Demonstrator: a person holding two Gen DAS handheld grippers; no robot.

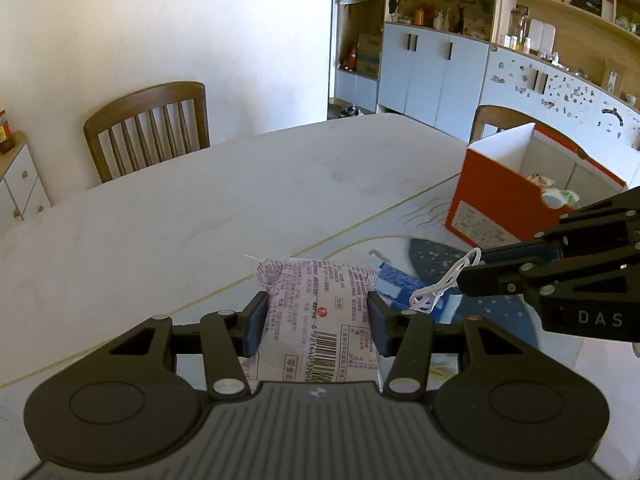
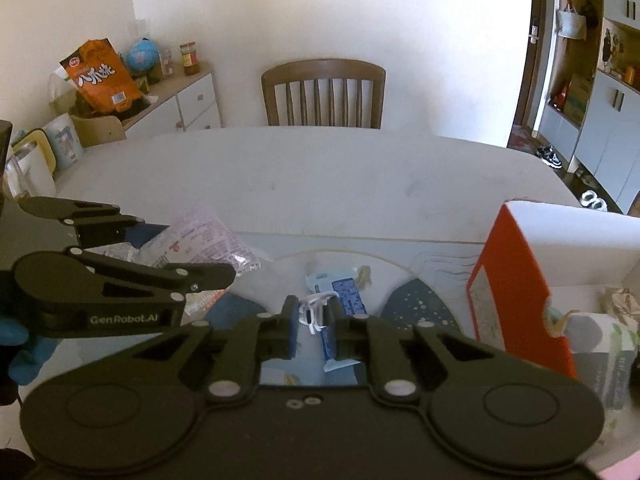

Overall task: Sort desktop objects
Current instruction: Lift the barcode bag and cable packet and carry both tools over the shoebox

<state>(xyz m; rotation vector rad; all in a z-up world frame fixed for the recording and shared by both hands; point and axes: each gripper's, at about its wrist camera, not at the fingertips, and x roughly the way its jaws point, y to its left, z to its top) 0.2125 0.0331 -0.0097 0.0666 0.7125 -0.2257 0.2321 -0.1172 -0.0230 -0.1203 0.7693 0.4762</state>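
- Packet (image 1: 316, 312), pale purple with a barcode, sits clamped between the left gripper (image 1: 318, 320) pads, its long axis running along the fingers, lifted over the table (image 1: 200, 200).
- Cord (image 2: 314, 310), white and looped, is pinched in the right gripper (image 2: 314, 320), jaws nearly together; a blue wrapper (image 2: 340, 292) hangs or lies under it, I cannot tell which.
- Box (image 1: 492, 196), orange and open-topped, stands to the right of both; the right gripper is nearer.
- Readable: "DAS", "GenRobot.AI", barcode starting 6 921440.
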